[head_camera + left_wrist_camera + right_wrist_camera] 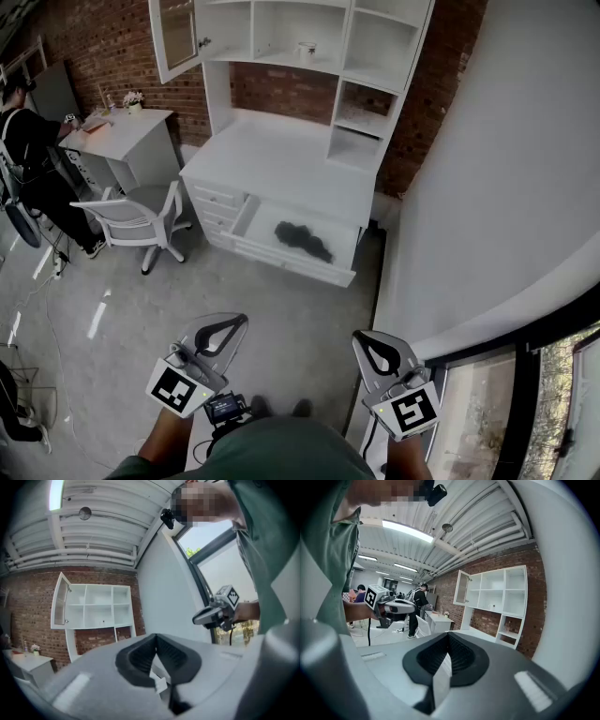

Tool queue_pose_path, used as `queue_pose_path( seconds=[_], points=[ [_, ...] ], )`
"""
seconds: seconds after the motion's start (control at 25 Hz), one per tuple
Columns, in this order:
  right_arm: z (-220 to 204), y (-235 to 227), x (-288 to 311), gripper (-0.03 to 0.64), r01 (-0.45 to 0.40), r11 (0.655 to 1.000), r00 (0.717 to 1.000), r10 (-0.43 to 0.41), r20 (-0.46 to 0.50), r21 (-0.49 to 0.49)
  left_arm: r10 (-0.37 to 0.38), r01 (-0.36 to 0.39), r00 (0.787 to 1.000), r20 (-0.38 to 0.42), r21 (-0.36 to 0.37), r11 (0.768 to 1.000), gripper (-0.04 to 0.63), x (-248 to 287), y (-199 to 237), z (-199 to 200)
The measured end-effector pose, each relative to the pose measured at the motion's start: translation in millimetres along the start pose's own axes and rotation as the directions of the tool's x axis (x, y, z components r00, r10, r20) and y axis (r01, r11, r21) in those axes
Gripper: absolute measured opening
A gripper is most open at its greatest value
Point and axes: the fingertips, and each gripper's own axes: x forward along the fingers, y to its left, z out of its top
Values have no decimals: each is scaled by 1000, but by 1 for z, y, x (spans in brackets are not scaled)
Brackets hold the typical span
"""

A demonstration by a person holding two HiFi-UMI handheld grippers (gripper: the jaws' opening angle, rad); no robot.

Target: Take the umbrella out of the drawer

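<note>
The umbrella [302,240] belongs to the biggest thing ahead of me, the white shelf unit, and lies below its worktop [281,155] in the one drawer [292,265] that stands pulled out. It shows as a dark, crumpled bundle on the drawer's pale floor, towards the right-hand side. I judge it light, with soft, loose cloth over a stiff folded core. A pinch on cloth alone would likely slip or drag a flap, so I would bite across the thick middle of the bundle. Which end carries the handle I cannot tell from here. Both my hands hang low and close to my body, well apart from the drawer and aimed roughly level towards the unit. The left tongs [221,335] are closed with nothing between them, and so are the right tongs [380,357].
</note>
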Motion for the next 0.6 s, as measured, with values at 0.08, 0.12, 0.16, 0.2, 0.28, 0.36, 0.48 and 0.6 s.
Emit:
queue_pose_path(
  seconds=[0.08, 0.12, 0.16, 0.2, 0.28, 0.36, 0.48, 0.6],
  points=[
    [-1, 2, 1, 5, 1, 1000, 1000, -1, -3, 3, -1, 1, 1000, 4, 1, 1000, 3, -1, 0, 0],
    [-2, 3, 1, 5, 2, 1000, 1000, -2, -7, 3, -2, 2, 1000, 5, 1, 1000, 3, -2, 0, -1],
    [-4, 4, 1, 5, 2, 1000, 1000, -2, -12, 2, -4, 4, 1000, 6, 1, 1000, 3, -2, 1, -1],
    [-4, 5, 2, 5, 3, 1000, 1000, -3, -16, 1, -5, 5, 1000, 6, 1, 1000, 3, -3, 1, -1],
    [-5, 6, 3, 5, 4, 1000, 1000, -4, -19, -1, -8, 8, 1000, 7, 2, 1000, 3, -4, 2, -1],
    [-5, 7, 4, 5, 4, 1000, 1000, -4, -10, -2, -11, 11, 1000, 7, 2, 1000, 3, -5, 4, -1],
    [-2, 8, 6, 5, 15, 1000, 1000, -15, -19, 3, -12, 12, 1000, 11, -2, 1000, 3, -7, 6, -1],
    [-2, 13, 10, 5, 11, 1000, 1000, -11, -20, 9, -14, 14, 1000, 16, -4, 1000, 3, -11, 10, -2]
  ],
)
